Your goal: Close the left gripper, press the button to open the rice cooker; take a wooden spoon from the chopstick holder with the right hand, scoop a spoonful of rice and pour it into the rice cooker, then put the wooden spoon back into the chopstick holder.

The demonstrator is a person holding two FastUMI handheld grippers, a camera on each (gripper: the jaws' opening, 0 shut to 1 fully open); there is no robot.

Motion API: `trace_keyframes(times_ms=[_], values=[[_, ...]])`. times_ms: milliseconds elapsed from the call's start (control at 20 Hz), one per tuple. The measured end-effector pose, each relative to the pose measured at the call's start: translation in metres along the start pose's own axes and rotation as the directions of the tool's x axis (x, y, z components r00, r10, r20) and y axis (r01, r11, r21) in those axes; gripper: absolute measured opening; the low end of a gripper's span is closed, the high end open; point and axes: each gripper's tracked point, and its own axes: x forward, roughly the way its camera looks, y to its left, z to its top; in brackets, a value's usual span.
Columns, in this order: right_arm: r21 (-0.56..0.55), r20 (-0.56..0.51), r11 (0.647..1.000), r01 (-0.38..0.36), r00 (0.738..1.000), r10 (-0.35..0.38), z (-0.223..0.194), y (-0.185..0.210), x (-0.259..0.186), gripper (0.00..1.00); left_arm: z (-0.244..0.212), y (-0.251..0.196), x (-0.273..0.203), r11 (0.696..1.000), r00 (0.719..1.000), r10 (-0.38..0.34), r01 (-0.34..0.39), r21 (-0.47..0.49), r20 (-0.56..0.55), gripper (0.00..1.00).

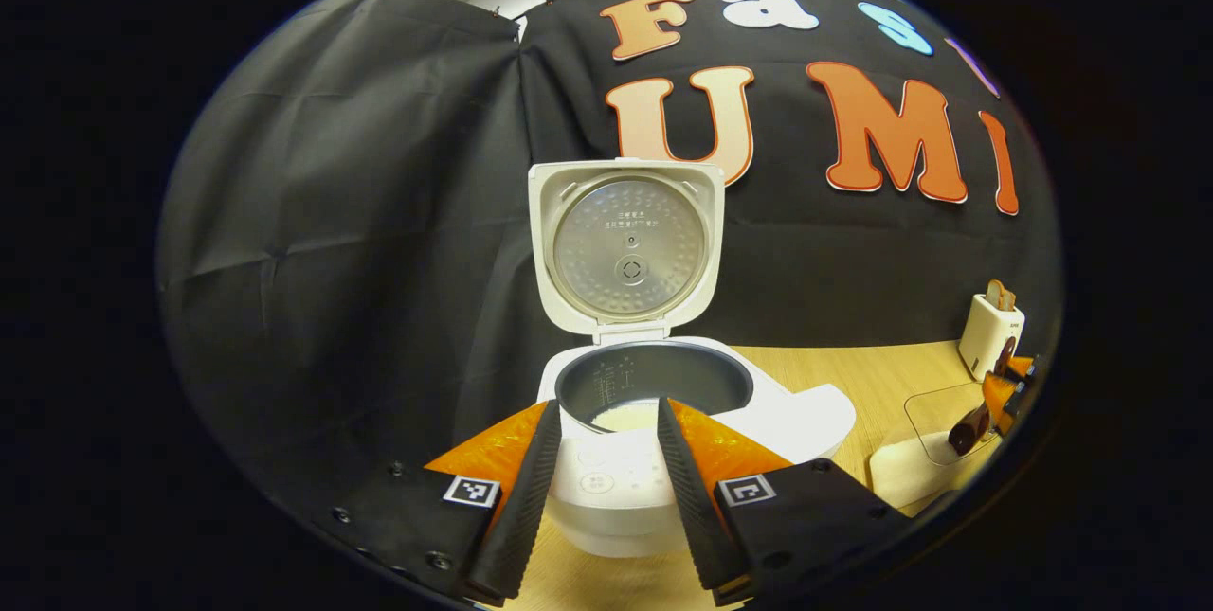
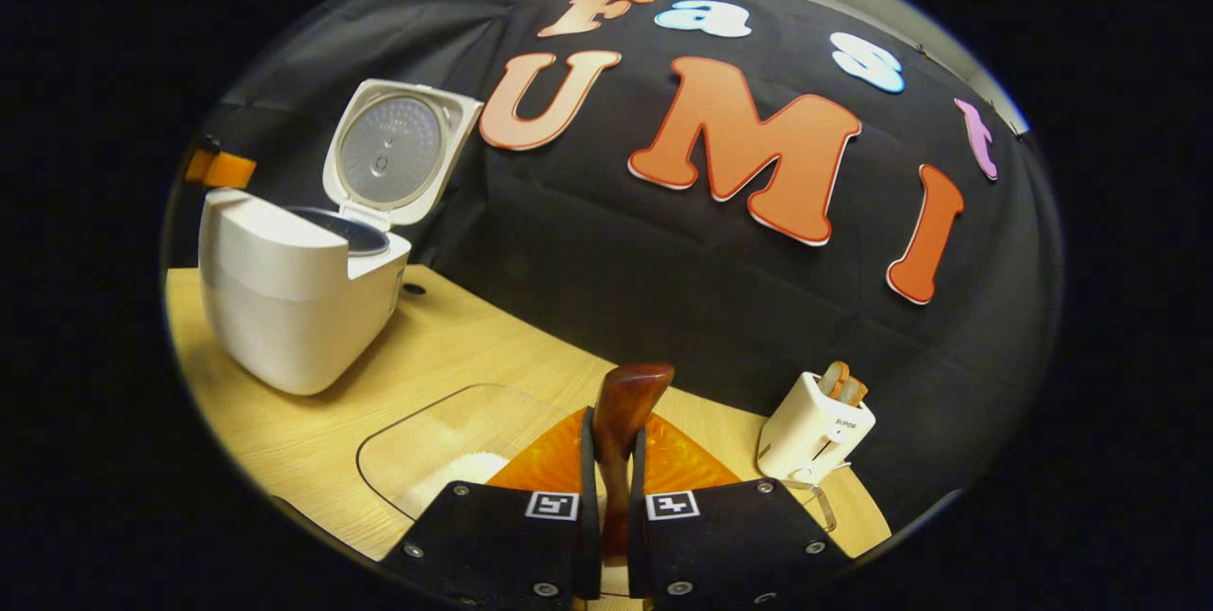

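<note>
Right gripper [image 2: 614, 440] pinched tight on the wooden spoon [image 2: 629, 403]: both fingers pressed against the handle, bowl end sticking up and forward past the fingertips, tilted slightly right. Just below and left of those fingers, a clear container [image 2: 445, 440] on the wooden table [image 2: 455, 346], with a heap of white rice [image 2: 455, 476] inside. To the right, near the table's edge, the white chopstick holder [image 2: 815, 431], upright, with wooden utensil ends poking from its top. Far left on the table, well apart from the spoon, the rice cooker [image 2: 284, 298] with its lid [image 2: 393, 152] swung up and back.

Left gripper [image 1: 606, 450] spread wide, nothing between the fingers, hovering in front of the rice cooker [image 1: 663, 440]; whether the fingers touch the cooker's front, impossible to tell. Between the fingertips, the dark inner pot [image 1: 654, 384] open to view, a patch of white rice [image 1: 625, 417] at its bottom. Lid [image 1: 625, 246] standing upright behind, metal inner plate facing forward. Off to the right at the view's edge, the chopstick holder [image 1: 990, 332] on the table [image 1: 872, 374], and before it the other gripper [image 1: 1006, 388] with the spoon [image 1: 968, 431] above the clear container [image 1: 933, 417].
</note>
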Motion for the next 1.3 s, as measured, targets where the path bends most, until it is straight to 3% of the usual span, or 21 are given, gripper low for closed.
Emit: trace_keyframes(times_ms=[200, 450, 700, 850, 950, 1300], values=[[0.14, -0.029, 0.988, -0.067, 0.997, 0.072, -0.006, 0.02, 0.001, 0.12, -0.01, 0.004, 0.004, 1.0, 1.0, 0.0, 0.0, -0.022, -0.021, 0.67], [0.226, -0.02, 0.971, -0.08, 0.996, 0.087, 0.0, 0.023, -0.001, 0.12, -0.011, 0.004, 0.004, 0.999, 1.0, -0.006, 0.005, -0.044, -0.019, 0.69], [0.381, -0.027, 0.92, -0.091, 0.994, 0.11, 0.003, 0.022, 0.002, 0.11, -0.01, 0.004, 0.002, 0.998, 1.0, -0.014, 0.013, -0.057, -0.013, 0.67], [0.533, -0.037, 0.843, -0.072, 0.993, 0.108, 0.003, 0.014, 0.005, 0.11, -0.01, 0.006, 0.001, 0.998, 1.0, -0.013, 0.012, -0.066, -0.005, 0.67], [0.645, -0.031, 0.759, -0.091, 0.989, 0.145, 0.003, 0.019, 0.005, 0.12, -0.011, 0.008, 0.0, 0.997, 1.0, -0.01, 0.01, -0.072, -0.007, 0.67], [0.805, -0.037, 0.59, -0.057, 0.989, 0.146, 0.003, 0.023, 0.011, 0.12, -0.007, 0.009, -0.005, 0.997, 1.0, -0.015, 0.015, -0.073, 0.008, 0.67]])
